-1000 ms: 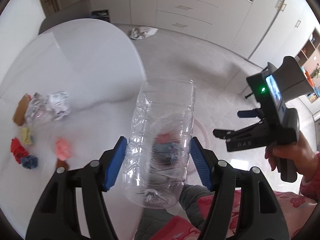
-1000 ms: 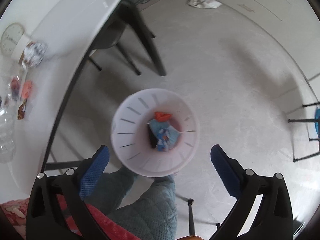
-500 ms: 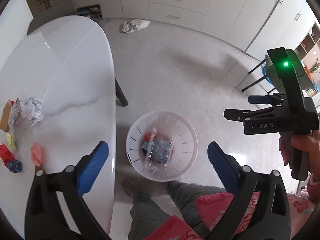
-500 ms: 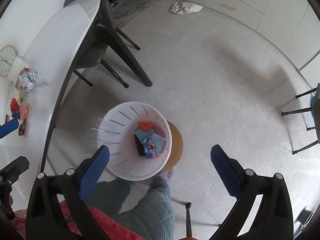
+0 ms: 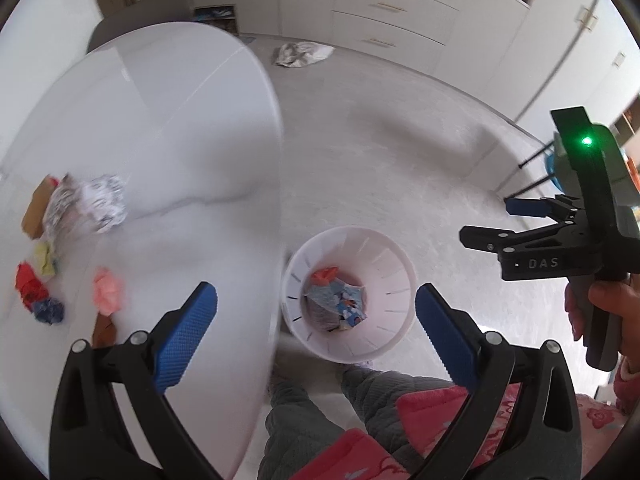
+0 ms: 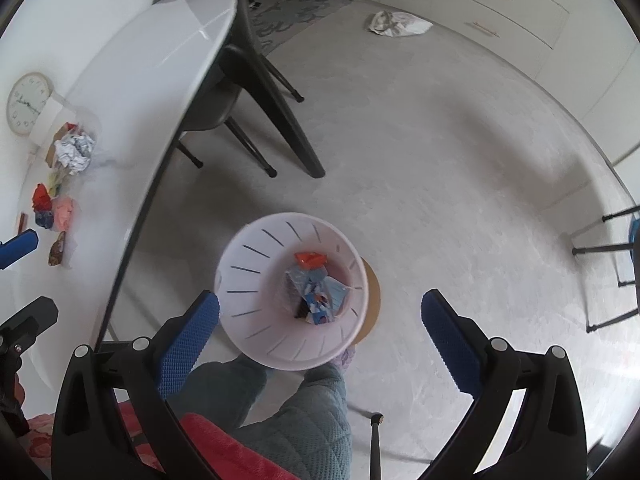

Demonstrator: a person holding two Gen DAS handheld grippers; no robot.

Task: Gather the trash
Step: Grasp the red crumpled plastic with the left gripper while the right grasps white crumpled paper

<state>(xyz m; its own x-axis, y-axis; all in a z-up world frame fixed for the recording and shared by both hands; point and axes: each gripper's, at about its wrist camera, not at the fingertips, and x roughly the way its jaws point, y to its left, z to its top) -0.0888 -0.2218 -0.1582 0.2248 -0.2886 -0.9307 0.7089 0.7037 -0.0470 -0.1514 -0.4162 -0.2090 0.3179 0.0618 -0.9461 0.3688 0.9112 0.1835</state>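
Note:
A white slotted trash bin [image 5: 394, 264] stands on the floor beside the table and holds wrappers and a clear plastic bottle [image 5: 322, 312]; it also shows in the right wrist view [image 6: 256, 280]. My left gripper [image 5: 316, 324] is open and empty above the bin. My right gripper [image 6: 320, 328] is open and empty above the bin too, and shows at the right of the left wrist view [image 5: 496, 224]. On the white table [image 5: 160, 128] lie crumpled white paper [image 5: 102, 202], a pink wad [image 5: 107, 290], red [image 5: 28, 286], blue [image 5: 48, 310] and yellow scraps.
A crumpled white bag [image 5: 302, 53] lies on the floor by the cabinets [image 5: 392, 12]. A dark chair [image 6: 224, 96] sits under the table. A clock [image 6: 26, 102] stands at the table's far side. My legs [image 6: 304, 420] are below the bin.
The left gripper opened and the clear bottle dropped into the bin. Both cameras have since shifted a little; the right gripper stayed open.

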